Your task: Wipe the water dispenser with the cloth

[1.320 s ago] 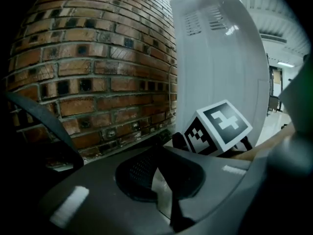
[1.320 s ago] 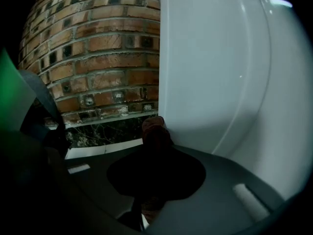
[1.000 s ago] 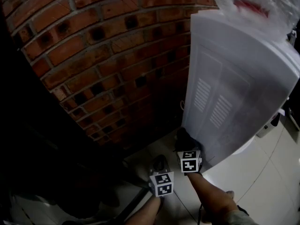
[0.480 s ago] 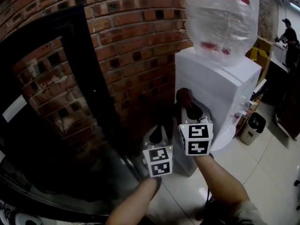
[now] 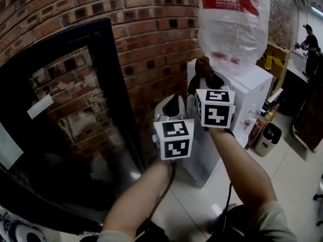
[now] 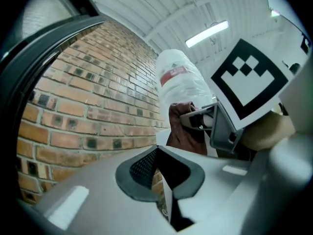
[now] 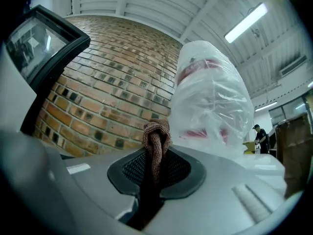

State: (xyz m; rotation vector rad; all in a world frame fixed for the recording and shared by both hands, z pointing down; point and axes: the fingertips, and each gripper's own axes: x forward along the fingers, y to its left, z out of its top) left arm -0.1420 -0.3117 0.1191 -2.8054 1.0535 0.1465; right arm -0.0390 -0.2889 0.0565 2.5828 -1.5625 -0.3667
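Observation:
The white water dispenser (image 5: 255, 92) stands against the brick wall, with a plastic-wrapped bottle (image 5: 232, 19) upside down on top. My right gripper (image 5: 204, 84) is raised by the dispenser's upper left corner and is shut on a bunched brown cloth (image 5: 203, 67). That cloth (image 7: 156, 138) sticks up between the jaws of the right gripper (image 7: 155, 163), in front of the bottle (image 7: 210, 102). My left gripper (image 5: 173, 104) hangs just left of and below it, shut and empty. From the left gripper (image 6: 157, 153) I see the cloth (image 6: 183, 129) and bottle (image 6: 178, 77).
A brick wall (image 5: 151, 29) runs behind. A black-framed glass panel (image 5: 65, 125) stands at the left. A small bin (image 5: 267, 135) sits on the tiled floor to the dispenser's right. A person (image 5: 309, 39) stands far back at the right.
Both grippers have risen from the foot of the dispenser up to its top, the cloth still gripped in the right one. The head view has tilted up and now shows the bottle.

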